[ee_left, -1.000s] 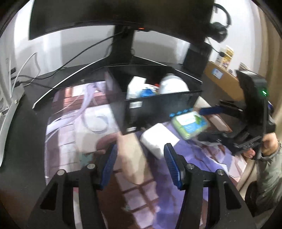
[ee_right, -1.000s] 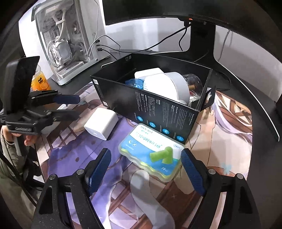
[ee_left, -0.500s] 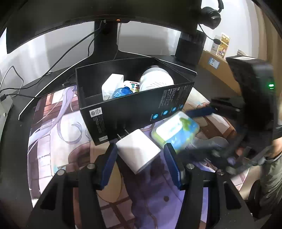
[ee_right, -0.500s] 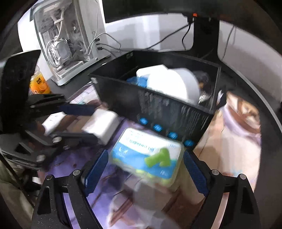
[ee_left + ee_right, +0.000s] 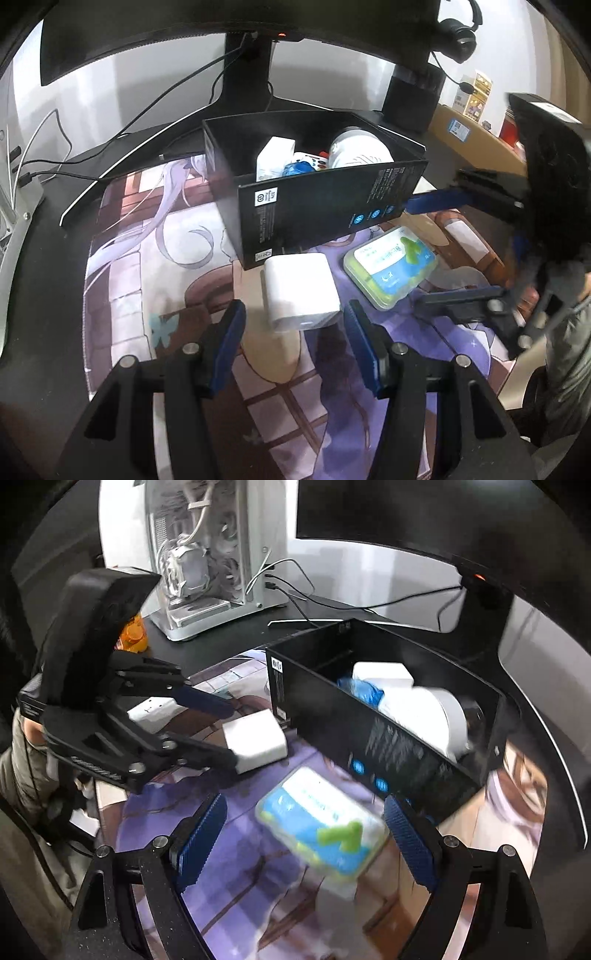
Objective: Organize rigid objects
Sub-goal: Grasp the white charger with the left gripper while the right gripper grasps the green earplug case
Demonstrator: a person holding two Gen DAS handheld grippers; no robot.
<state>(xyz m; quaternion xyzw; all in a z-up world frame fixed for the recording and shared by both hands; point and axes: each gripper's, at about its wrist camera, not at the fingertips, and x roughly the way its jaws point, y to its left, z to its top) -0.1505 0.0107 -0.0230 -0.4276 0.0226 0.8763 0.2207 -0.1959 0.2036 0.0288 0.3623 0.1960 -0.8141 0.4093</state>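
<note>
Since a second ago I have been bringing my left hand-held gripper [image 5: 295, 332] in from the bare mat toward the white block [image 5: 300, 291], which is now lying just ahead of the parted blue pads [image 5: 231, 339], not gripped. My right hand-held gripper [image 5: 306, 834] has also been closing in and is standing wide apart around the clear case of green earplugs [image 5: 325, 830], its pads clear of both sides; the case looks blurred. Both things are lying on the printed mat [image 5: 147, 266] on the table, just in front of the black box [image 5: 325, 206]. That box is holding a white round tub [image 5: 356, 149], a white carton [image 5: 275, 157] and something blue [image 5: 297, 166]. A monitor stand [image 5: 247, 77] is rising behind it.
</note>
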